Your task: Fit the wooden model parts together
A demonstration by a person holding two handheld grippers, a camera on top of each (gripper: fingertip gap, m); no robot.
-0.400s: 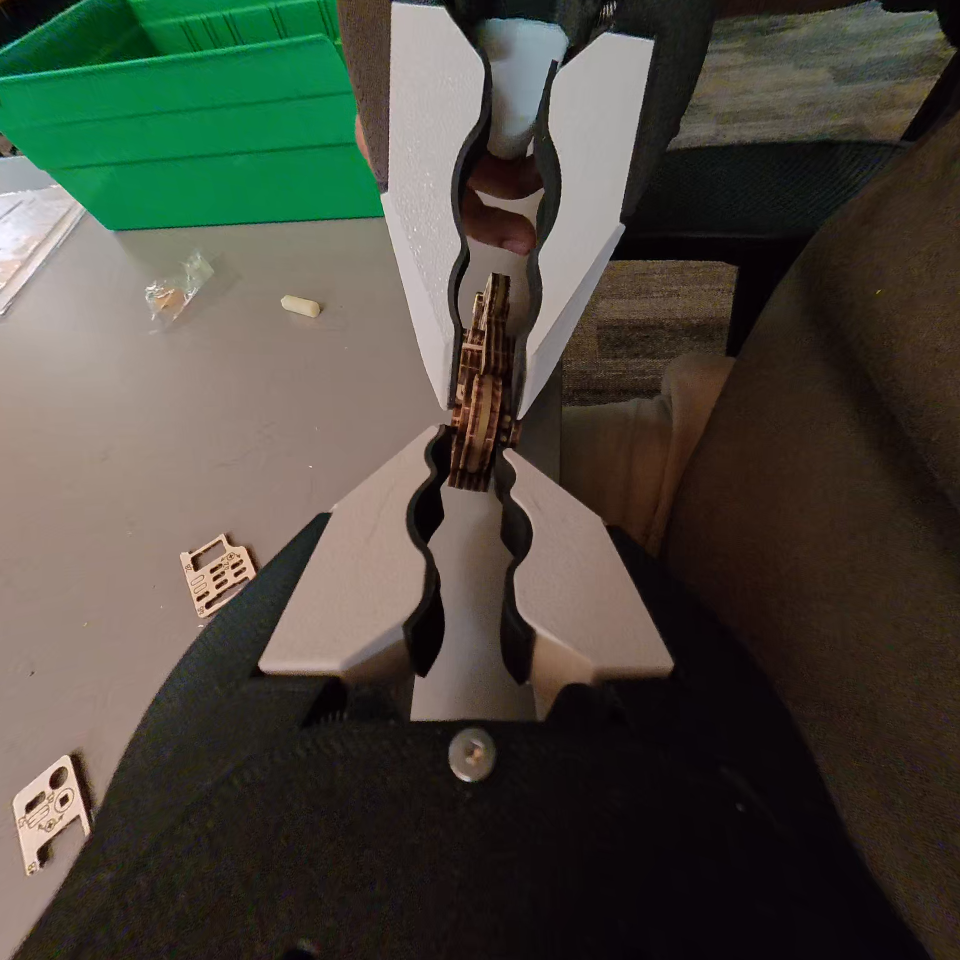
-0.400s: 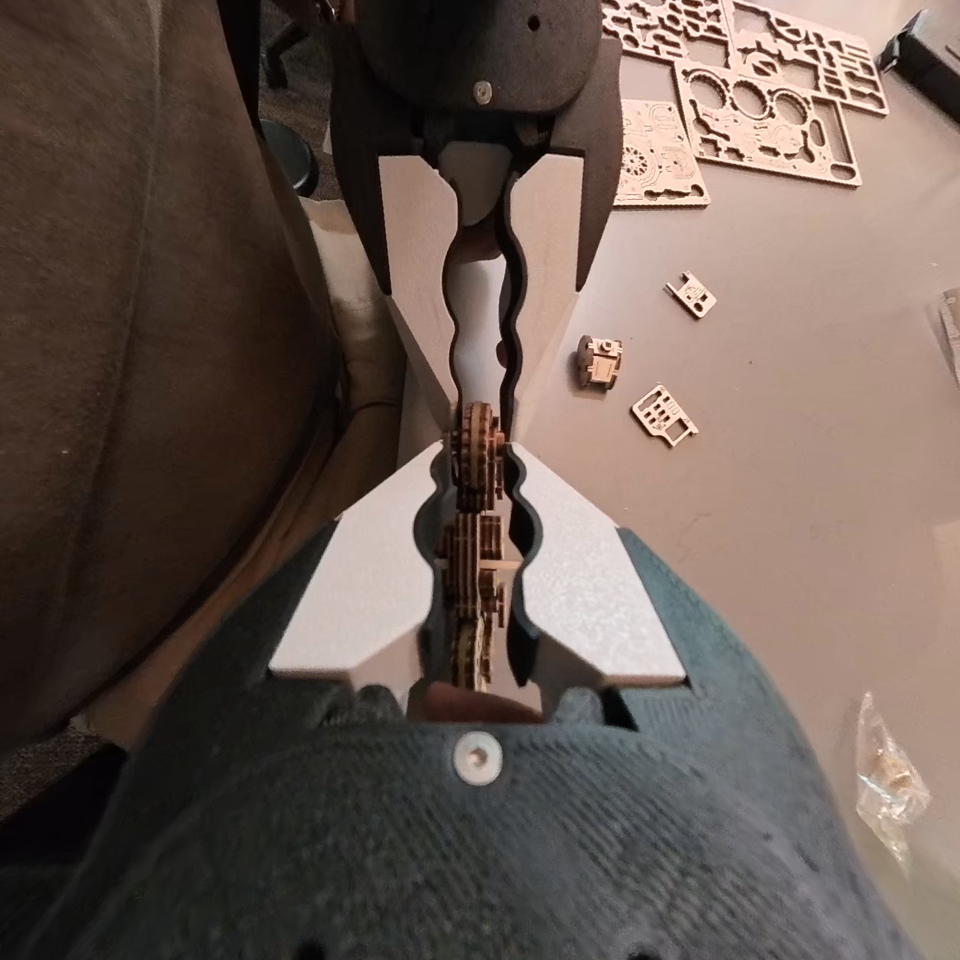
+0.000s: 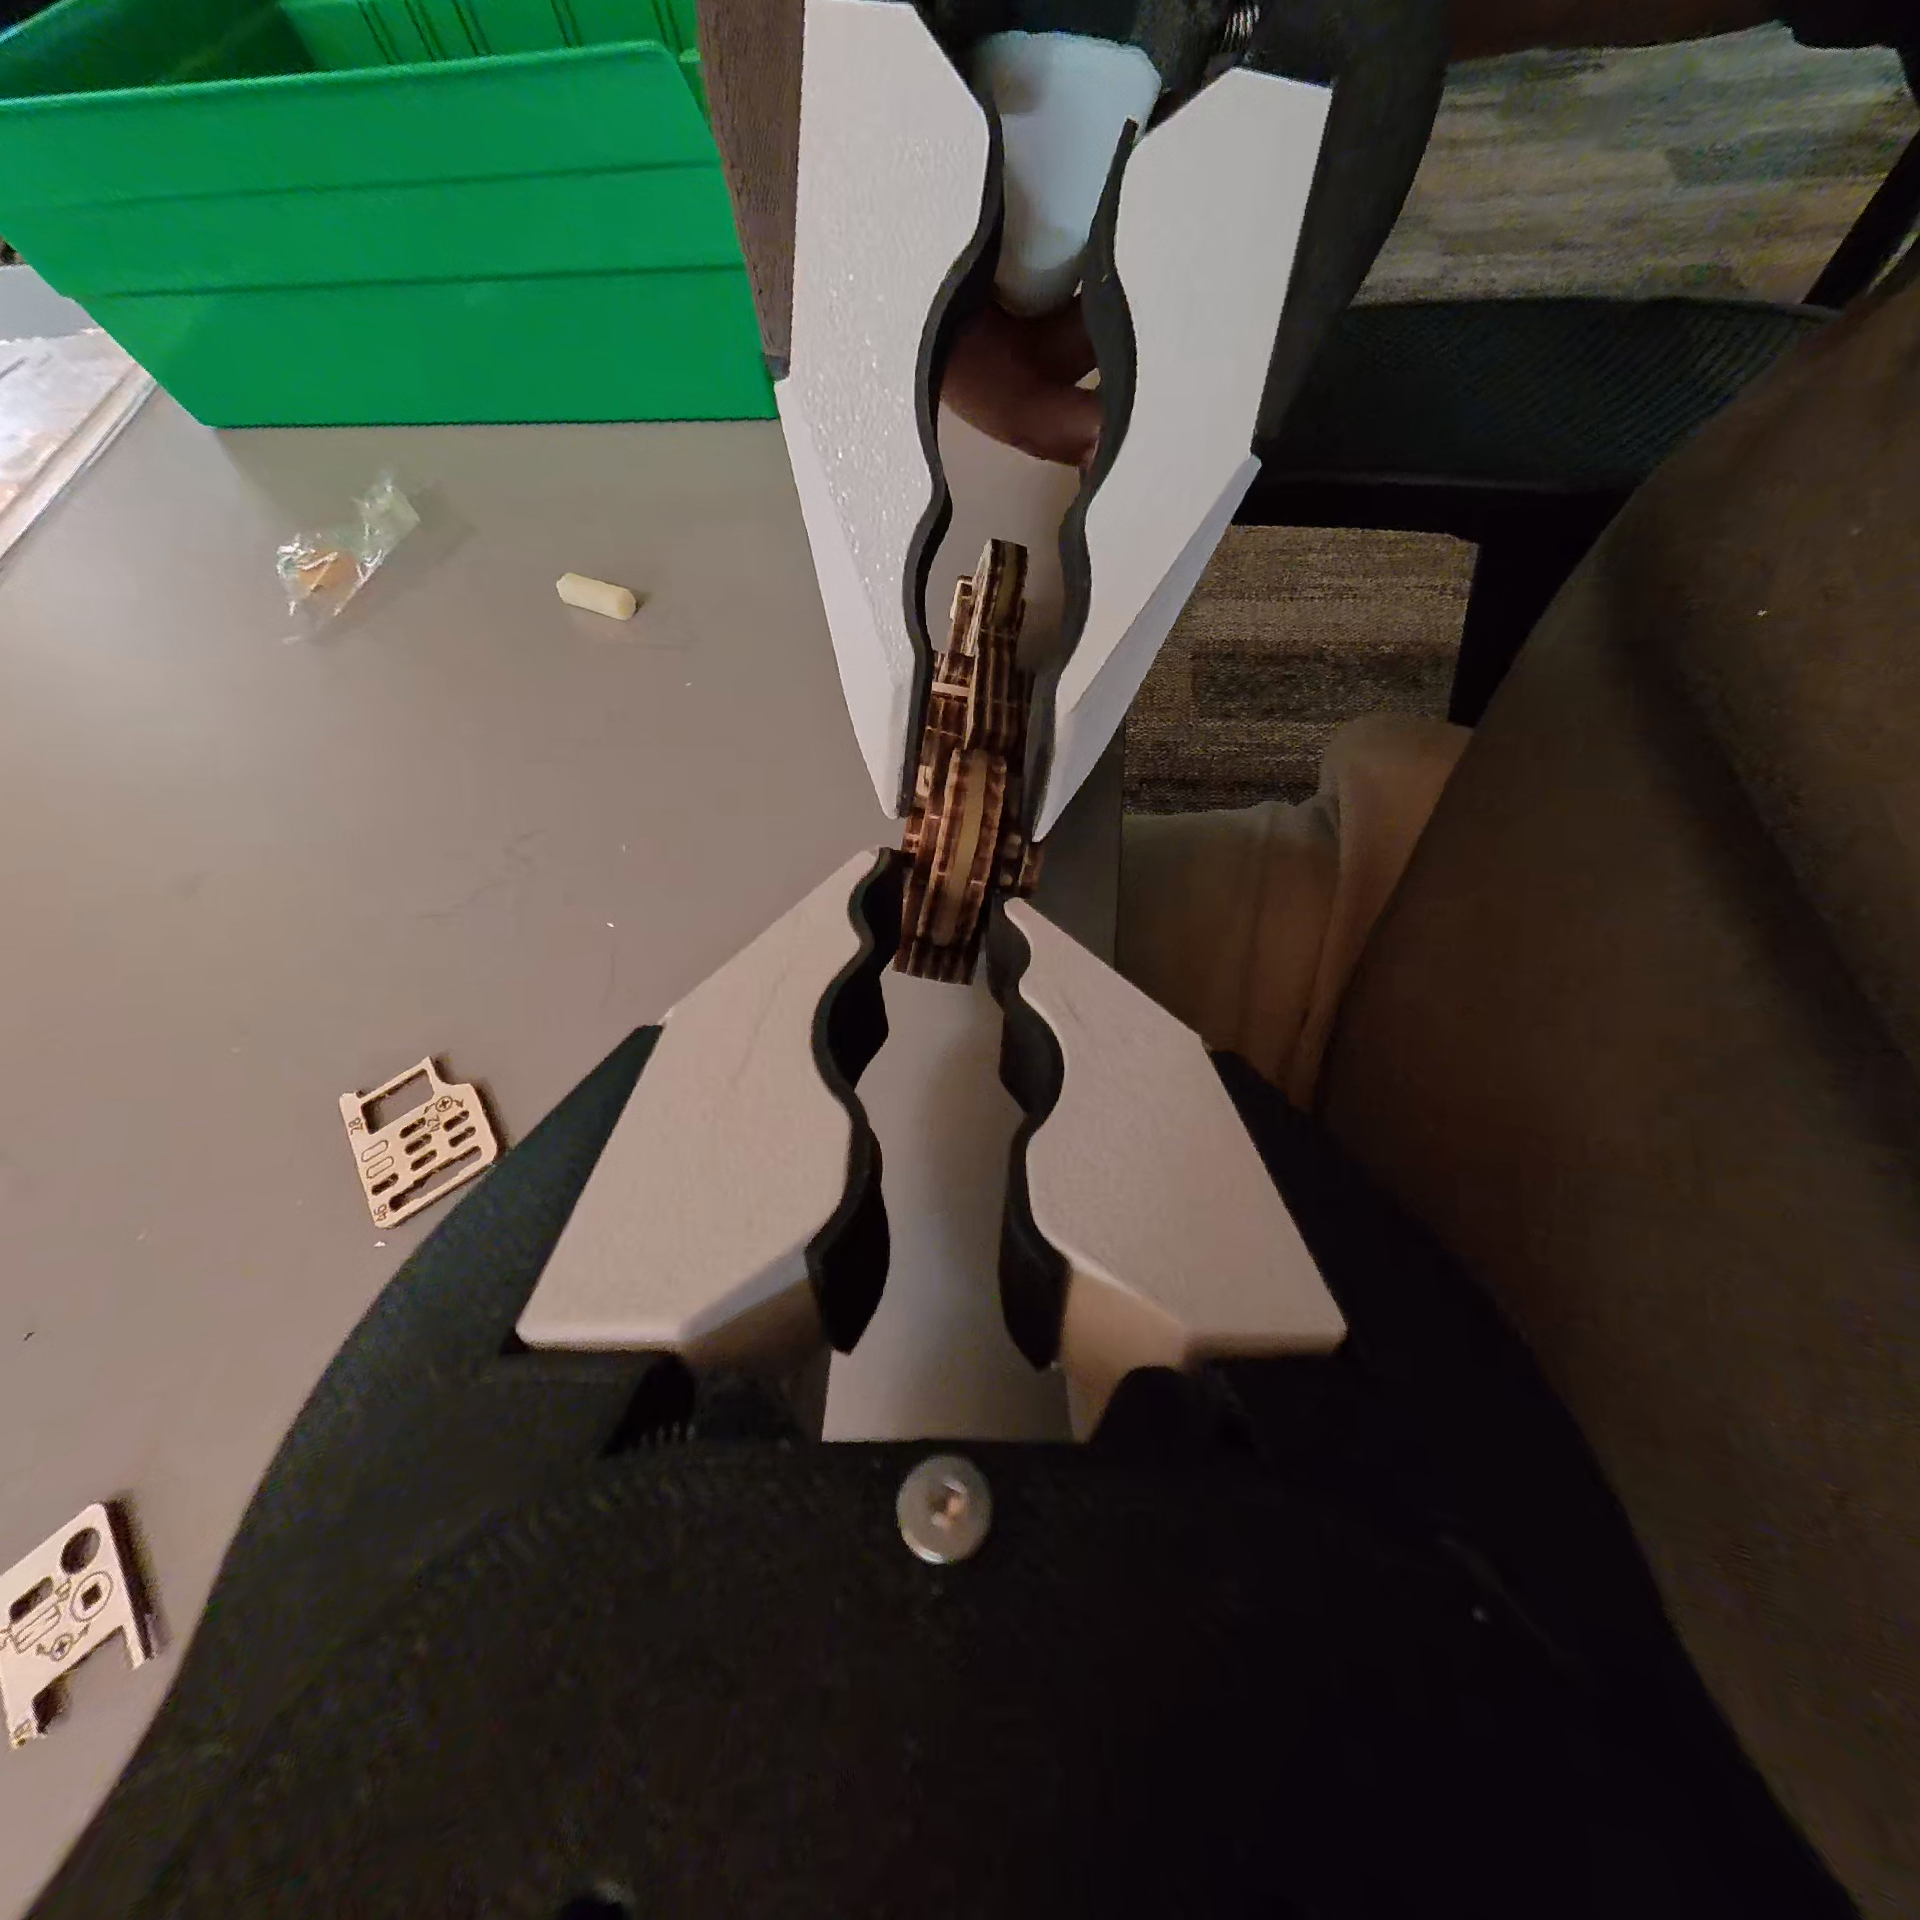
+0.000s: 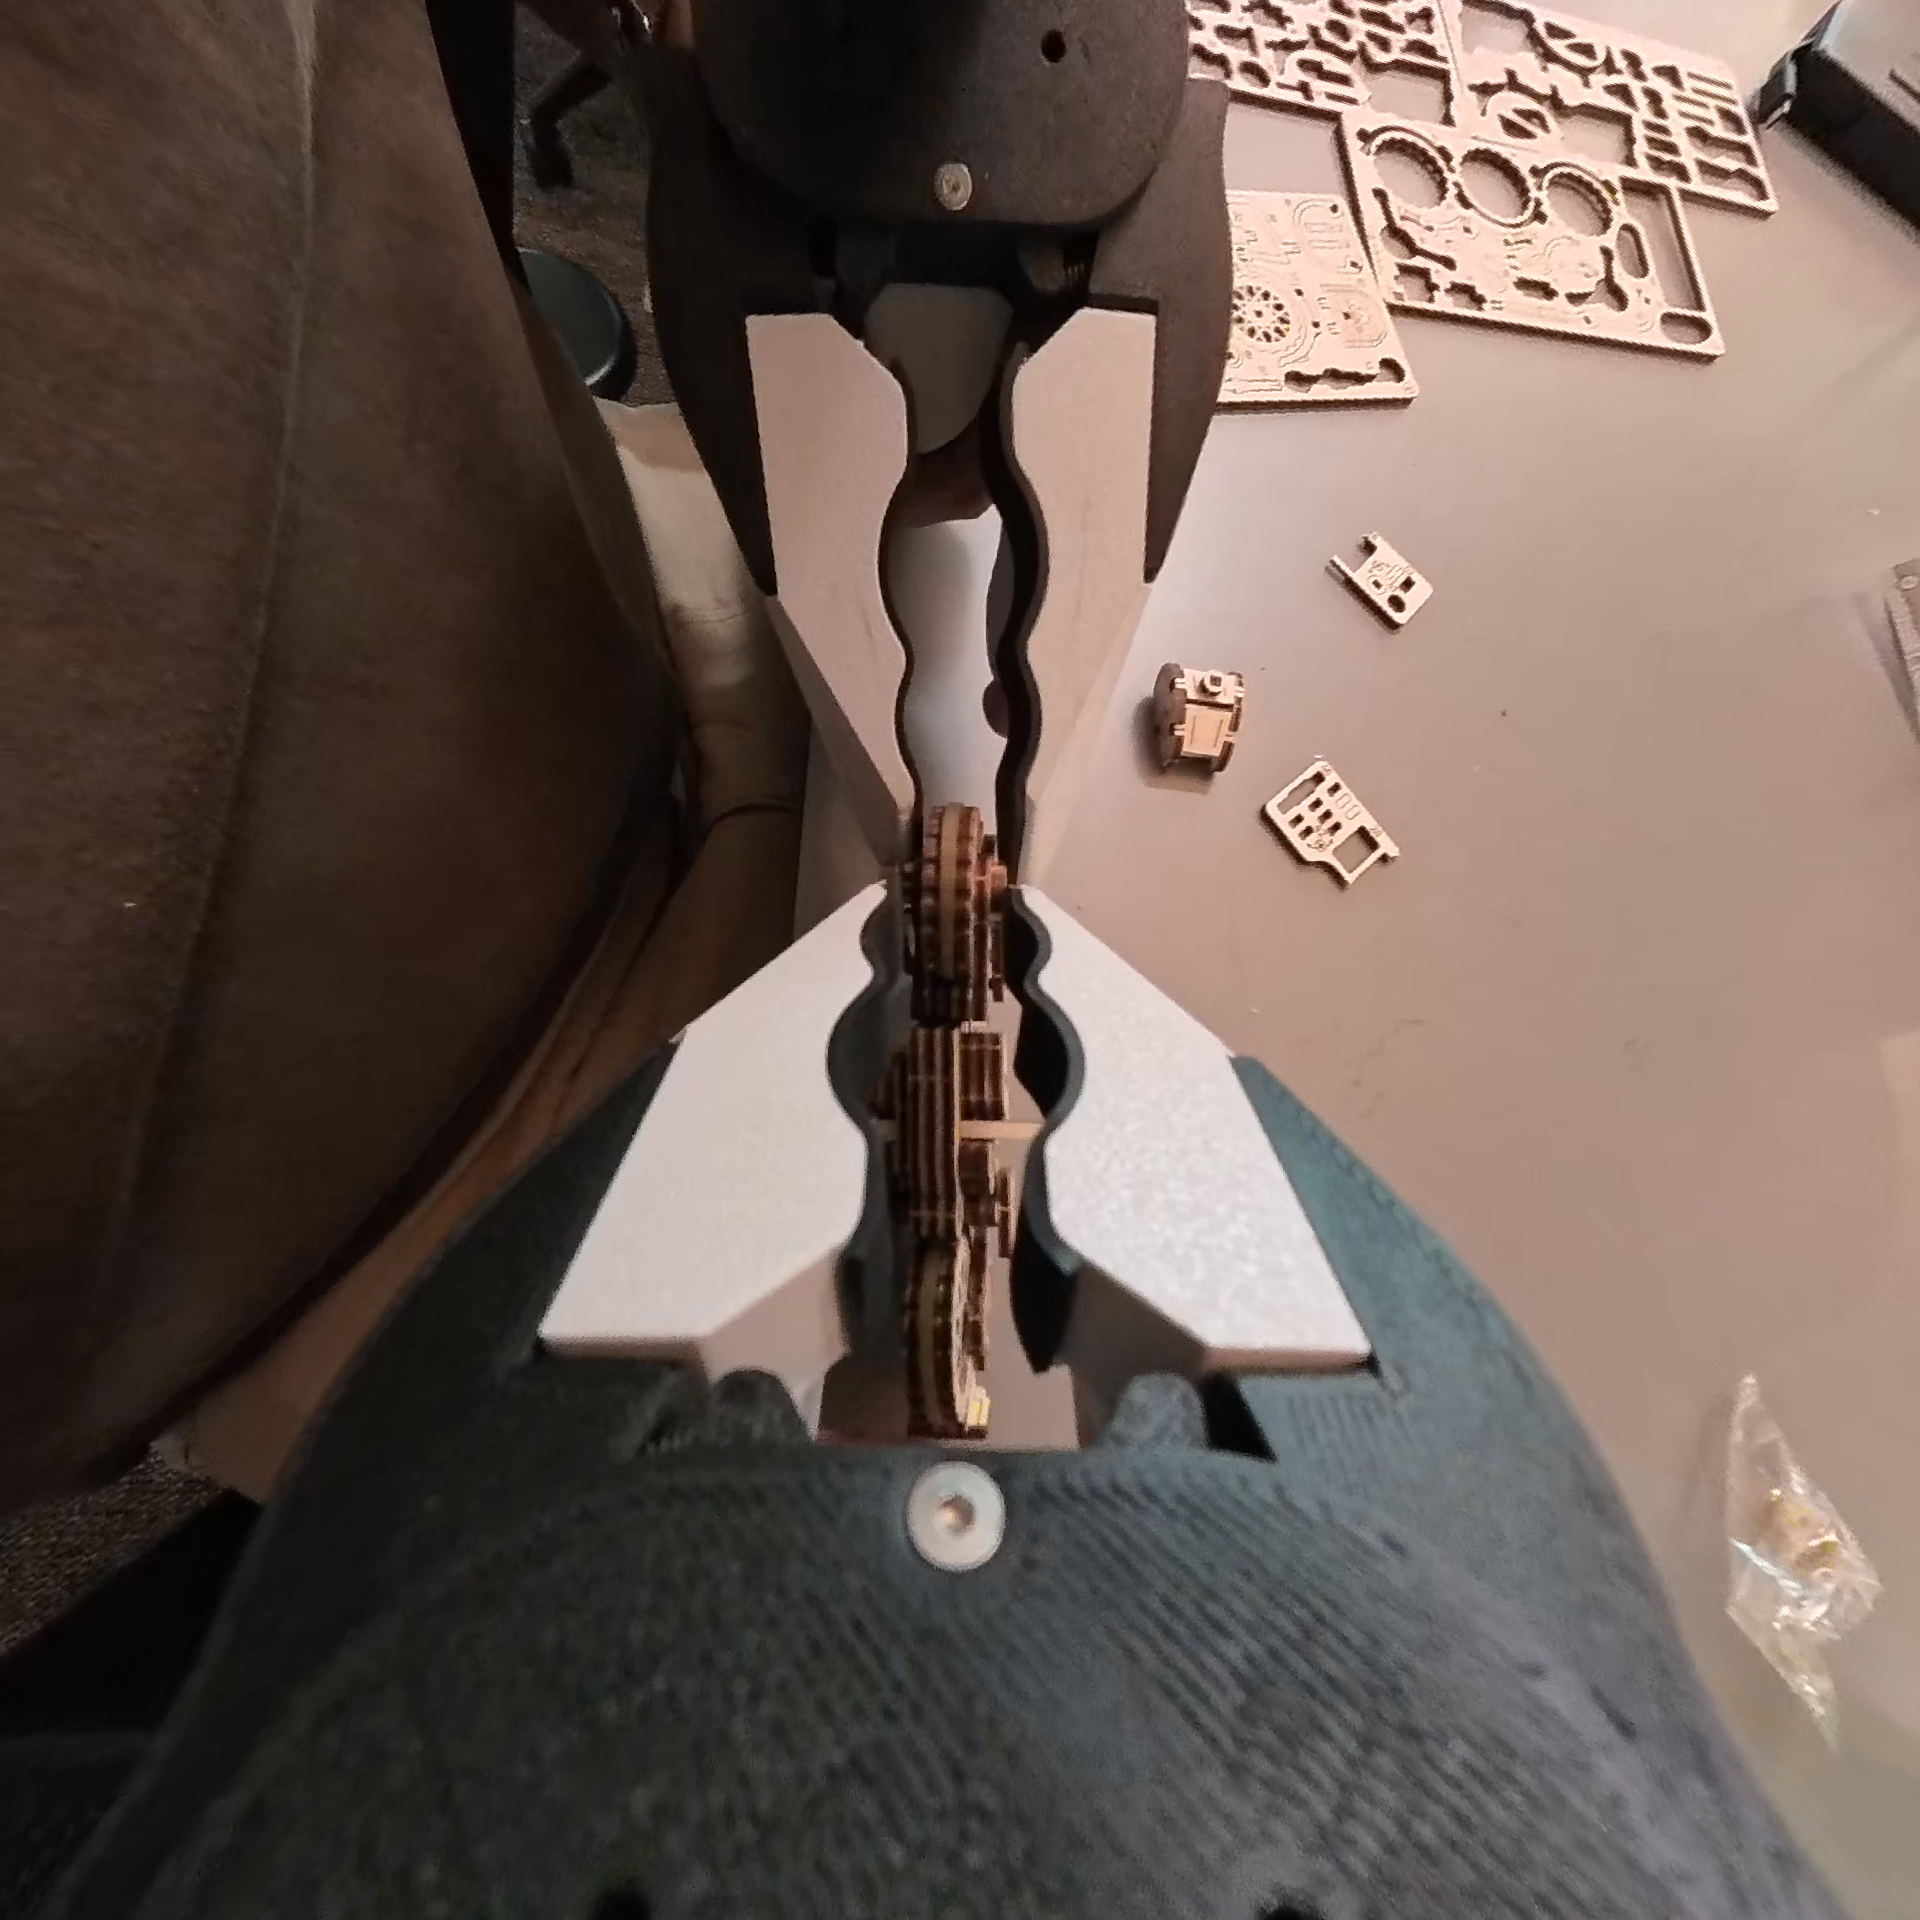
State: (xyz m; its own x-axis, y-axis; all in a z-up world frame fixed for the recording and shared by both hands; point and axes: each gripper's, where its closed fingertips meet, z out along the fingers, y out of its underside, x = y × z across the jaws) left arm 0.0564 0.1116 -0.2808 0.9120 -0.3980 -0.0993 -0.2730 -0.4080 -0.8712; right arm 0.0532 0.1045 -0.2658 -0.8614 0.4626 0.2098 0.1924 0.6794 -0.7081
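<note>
Left tongs (image 3: 940, 914): pinching the near end of the wooden gear assembly (image 3: 961, 821) right at the tips, with the jaws closing narrow on it.
Right tongs (image 4: 951, 914): clamping the same assembly deep in the throat, so most of its stacked layers are sitting between the jaws, back toward the body.
Where the assembly is: held in the air just off the table (image 3: 312, 831) edge, above the person's lap, not resting on anything.
Key relation: the two tongs are facing each other tip to tip, nearly touching, and the assembly's long axis is running straight along both pairs of fingers, from one throat into the other.
Which hand is nearer: neither; both are gripping it, the right one carrying the greater length.
Likely step: pressing the gear end home along that shared axis; any tilt between the tongs is likely to bend the thin layers.
Loose parts: two small cut plates and a little built block (image 4: 1197, 729) are lying on the table to the side, near the punched-out sheets (image 4: 1538, 208).
</note>
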